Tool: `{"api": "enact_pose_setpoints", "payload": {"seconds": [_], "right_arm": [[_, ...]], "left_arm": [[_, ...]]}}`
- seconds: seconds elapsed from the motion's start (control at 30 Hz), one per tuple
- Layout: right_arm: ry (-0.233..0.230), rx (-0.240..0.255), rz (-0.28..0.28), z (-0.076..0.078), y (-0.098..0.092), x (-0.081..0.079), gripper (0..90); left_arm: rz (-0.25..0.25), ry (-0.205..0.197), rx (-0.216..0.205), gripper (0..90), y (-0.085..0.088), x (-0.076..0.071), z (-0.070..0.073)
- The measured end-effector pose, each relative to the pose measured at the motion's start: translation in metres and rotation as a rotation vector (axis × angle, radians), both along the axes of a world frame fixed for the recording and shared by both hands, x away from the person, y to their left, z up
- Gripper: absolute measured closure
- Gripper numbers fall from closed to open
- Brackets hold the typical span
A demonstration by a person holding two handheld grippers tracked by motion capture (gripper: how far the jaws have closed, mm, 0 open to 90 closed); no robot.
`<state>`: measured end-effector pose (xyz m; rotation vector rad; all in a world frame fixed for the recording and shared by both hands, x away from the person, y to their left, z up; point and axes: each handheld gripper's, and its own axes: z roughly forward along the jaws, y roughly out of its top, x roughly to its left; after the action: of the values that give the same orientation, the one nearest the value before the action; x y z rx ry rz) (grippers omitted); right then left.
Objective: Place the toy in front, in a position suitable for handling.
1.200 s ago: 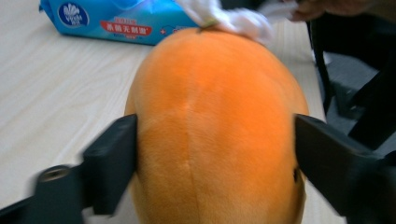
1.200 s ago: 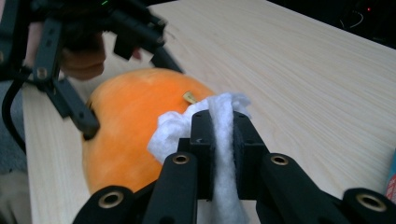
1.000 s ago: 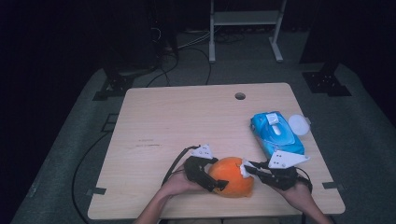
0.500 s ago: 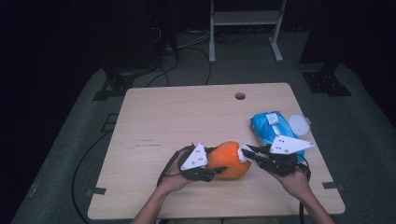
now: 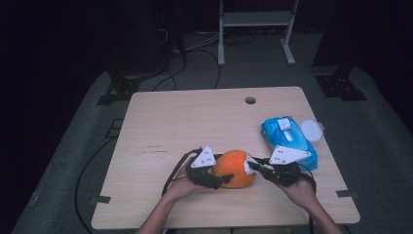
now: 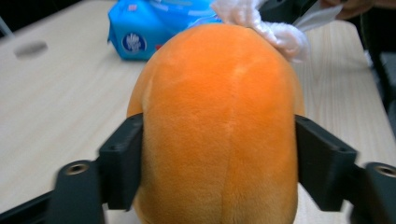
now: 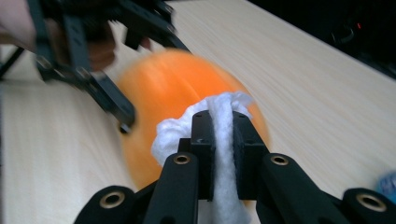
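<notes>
An orange plush ball [image 5: 234,168] rests near the table's front edge. My left gripper [image 5: 220,177] grips it from the left. In the left gripper view both black jaws press into the sides of the ball [image 6: 219,116]; they have just been opening a little with the ball still between them. My right gripper [image 5: 254,167] comes in from the right, shut on a white wipe [image 5: 249,166]. In the right gripper view the wipe [image 7: 219,109] bulges out past the closed jaws of the right gripper [image 7: 223,133] and touches the ball [image 7: 163,84].
A blue pack of wipes [image 5: 287,139] lies to the right, with a round white lid [image 5: 311,130] beside it near the table's right edge. A cable hole [image 5: 250,100] sits at the back of the wooden table [image 5: 185,122]. Dark floor, cables and a stand surround it.
The ball has shifted slightly away from the front edge in my left gripper. My right gripper with the wipe has moved left and back onto the ball's right side.
</notes>
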<state>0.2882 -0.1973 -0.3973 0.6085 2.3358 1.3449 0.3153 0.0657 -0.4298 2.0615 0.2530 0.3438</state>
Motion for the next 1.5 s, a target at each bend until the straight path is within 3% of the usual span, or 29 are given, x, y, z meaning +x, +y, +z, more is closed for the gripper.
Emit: {"api": "enact_pose_setpoints", "payload": {"seconds": [0.13, 0.2, 0.3, 0.43, 0.53, 0.6, 0.73, 0.8, 0.9, 1.03, 1.17, 1.23, 1.33, 1.37, 1.5], "right_arm": [[-0.052, -0.023, 0.078, 0.012, 0.029, -0.011, 80.6], [-0.071, -0.055, 0.098, 0.016, 0.038, -0.01, 80.5], [-0.061, -0.07, 0.088, 0.016, 0.033, -0.004, 80.6], [-0.03, -0.071, 0.048, 0.009, 0.019, 0.0, 80.6], [-0.031, -0.061, 0.032, 0.008, 0.015, -0.001, 80.7], [-0.047, -0.066, 0.028, 0.011, 0.018, -0.005, 80.7], [-0.064, -0.089, 0.105, 0.015, 0.043, -0.014, 80.6], [-0.064, -0.111, 0.122, 0.015, 0.052, -0.014, 80.6], [-0.054, -0.107, 0.106, 0.015, 0.048, -0.009, 80.6], [-0.035, -0.092, 0.027, 0.015, 0.018, -0.002, 80.7], [-0.01, -0.087, -0.026, 0.008, -0.007, -0.002, 80.7], [-0.011, -0.088, -0.039, 0.005, -0.011, -0.004, 80.7], [-0.025, -0.096, -0.041, 0.008, -0.008, -0.009, 80.7], [-0.033, -0.098, -0.031, 0.01, -0.003, -0.011, 80.7], [-0.054, -0.097, 0.064, 0.015, 0.028, -0.018, 80.6]], "left_arm": [[-0.043, -0.103, 0.064, 29.9, -0.013, -0.013, 0.003], [-0.047, -0.111, 0.075, 29.8, -0.013, -0.015, 0.003], [-0.041, -0.064, 0.04, 27.2, -0.007, -0.009, 0.0], [0.001, 0.047, -0.02, 12.6, -0.005, 0.001, -0.001], [0.013, 0.056, -0.029, 19.9, -0.007, 0.0, 0.0], [0.0, 0.002, -0.017, 27.1, -0.009, -0.004, 0.002], [-0.031, -0.063, 0.025, 30.3, -0.017, -0.013, 0.005], [-0.028, -0.066, 0.033, 30.6, -0.015, -0.013, 0.003], [-0.034, -0.073, 0.04, 31.6, -0.011, -0.012, 0.0], [-0.018, -0.028, -0.002, 29.8, -0.005, -0.006, -0.004], [0.047, 0.085, -0.051, 11.6, -0.007, 0.003, -0.002], [0.042, 0.107, -0.067, 13.9, -0.008, 0.003, -0.001], [0.025, 0.04, -0.032, 25.5, -0.012, -0.004, 0.002], [0.017, -0.001, -0.008, 27.6, -0.015, -0.008, 0.003], [-0.019, -0.088, 0.052, 29.2, -0.022, -0.018, 0.004]]}}
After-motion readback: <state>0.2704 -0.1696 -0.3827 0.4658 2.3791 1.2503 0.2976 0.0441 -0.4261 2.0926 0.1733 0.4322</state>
